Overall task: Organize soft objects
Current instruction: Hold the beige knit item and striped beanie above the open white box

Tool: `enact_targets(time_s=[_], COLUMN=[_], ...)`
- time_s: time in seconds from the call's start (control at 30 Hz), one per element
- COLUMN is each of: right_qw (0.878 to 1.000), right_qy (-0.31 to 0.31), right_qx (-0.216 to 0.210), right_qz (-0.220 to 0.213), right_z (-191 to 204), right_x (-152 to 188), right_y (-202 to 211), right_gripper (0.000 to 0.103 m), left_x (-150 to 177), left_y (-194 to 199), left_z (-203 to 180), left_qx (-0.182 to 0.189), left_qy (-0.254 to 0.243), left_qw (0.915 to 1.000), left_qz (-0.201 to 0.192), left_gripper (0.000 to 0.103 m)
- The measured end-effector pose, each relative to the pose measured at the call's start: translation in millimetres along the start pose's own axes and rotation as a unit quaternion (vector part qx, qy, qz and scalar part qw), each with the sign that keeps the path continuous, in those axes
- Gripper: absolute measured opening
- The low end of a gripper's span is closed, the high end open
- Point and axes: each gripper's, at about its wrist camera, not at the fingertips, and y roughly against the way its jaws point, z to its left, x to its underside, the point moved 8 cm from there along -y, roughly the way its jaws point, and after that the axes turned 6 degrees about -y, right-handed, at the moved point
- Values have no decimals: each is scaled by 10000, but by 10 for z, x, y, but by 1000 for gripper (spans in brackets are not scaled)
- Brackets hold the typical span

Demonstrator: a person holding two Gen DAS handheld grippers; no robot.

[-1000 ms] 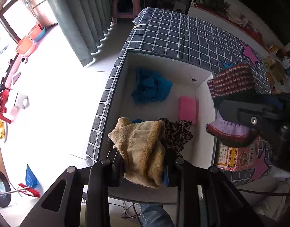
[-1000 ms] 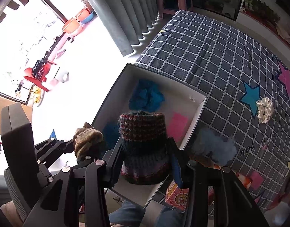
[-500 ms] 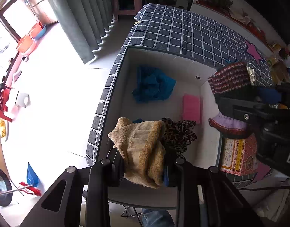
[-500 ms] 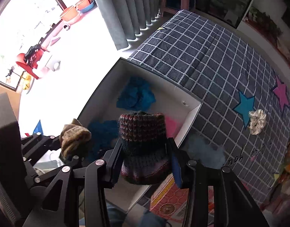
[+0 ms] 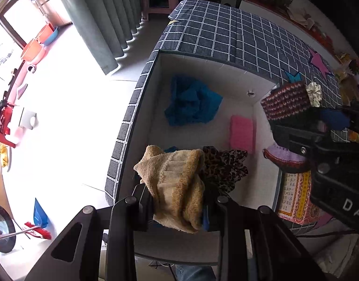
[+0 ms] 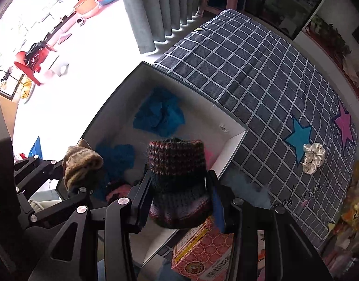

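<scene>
Shifted since a second ago: right gripper [image 6: 179, 196], clenched on striped dark-red and purple knitted hat [image 6: 177, 175], lowered and rolled slightly, now over near right corner of open white-lined cardboard box [image 5: 156, 107]. Unchanged: left gripper [image 5: 177, 201], clenched on folded tan terry cloth [image 5: 177, 182], over near left of box. Already inside: crumpled blue cloth [image 5: 191, 107], pink sponge block [image 5: 241, 132], leopard-print fabric [image 5: 223, 166]. Judged: both drops imminent; white scrunchie [image 6: 314, 158] on checked cover outstanding.
</scene>
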Motion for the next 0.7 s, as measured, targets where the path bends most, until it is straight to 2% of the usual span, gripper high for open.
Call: enact_targets(time_s=[0.7], right_qw=[10000], right_qy=[55], right_qx=[-19], right_qz=[68], right_z=[26], right_x=[-40], right_y=[-63], right_gripper=[46], left_x=[-9], left_y=[-77], left_z=[-2], left_qx=[-5], left_qy=[21], left_qw=[9999], left_qz=[131], left_gripper=[33])
